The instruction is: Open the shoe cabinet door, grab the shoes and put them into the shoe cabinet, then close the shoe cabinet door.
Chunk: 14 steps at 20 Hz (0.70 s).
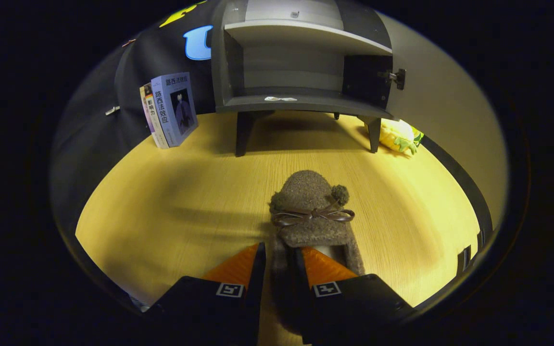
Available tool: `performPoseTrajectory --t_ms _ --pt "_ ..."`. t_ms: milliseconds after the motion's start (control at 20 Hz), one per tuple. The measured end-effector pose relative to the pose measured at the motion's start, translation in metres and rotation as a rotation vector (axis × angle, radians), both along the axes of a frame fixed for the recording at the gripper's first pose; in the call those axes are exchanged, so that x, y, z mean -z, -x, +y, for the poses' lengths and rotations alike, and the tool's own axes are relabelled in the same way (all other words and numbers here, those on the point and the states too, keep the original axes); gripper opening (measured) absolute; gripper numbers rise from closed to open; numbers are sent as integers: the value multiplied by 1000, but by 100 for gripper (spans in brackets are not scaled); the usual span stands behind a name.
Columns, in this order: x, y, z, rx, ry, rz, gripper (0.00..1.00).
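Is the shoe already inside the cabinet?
No, the brown fuzzy shoe lies on the wooden floor, its side wall pinched in the gripper, well short of the open cabinet.

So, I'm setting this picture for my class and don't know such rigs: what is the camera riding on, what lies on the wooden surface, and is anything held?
The camera rides on a hand-held gripper, looking forward along its two fingers. They pinch the side wall of a brown fuzzy shoe with a bow, one finger inside its opening. The shoe sits on a wooden floor. Beyond it stands a grey cabinet with its door open. Books lean left of it; a yellow plush toy lies to its right.
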<state>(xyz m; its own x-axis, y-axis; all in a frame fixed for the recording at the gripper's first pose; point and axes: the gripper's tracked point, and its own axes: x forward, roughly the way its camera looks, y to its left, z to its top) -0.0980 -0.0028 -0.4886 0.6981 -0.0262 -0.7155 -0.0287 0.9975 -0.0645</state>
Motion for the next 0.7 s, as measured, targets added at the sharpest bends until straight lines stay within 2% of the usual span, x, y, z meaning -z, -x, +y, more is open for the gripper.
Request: performPoseTrajectory --t_ms 200,600,650,700 --pt "7 -19 -2 0 4 -7 35" --pt "15 -36 -4 -10 13 -18 35" --pt "12 -32 -3 -12 13 -9 14" --pt "12 -32 -3 -20 18 -6 14"
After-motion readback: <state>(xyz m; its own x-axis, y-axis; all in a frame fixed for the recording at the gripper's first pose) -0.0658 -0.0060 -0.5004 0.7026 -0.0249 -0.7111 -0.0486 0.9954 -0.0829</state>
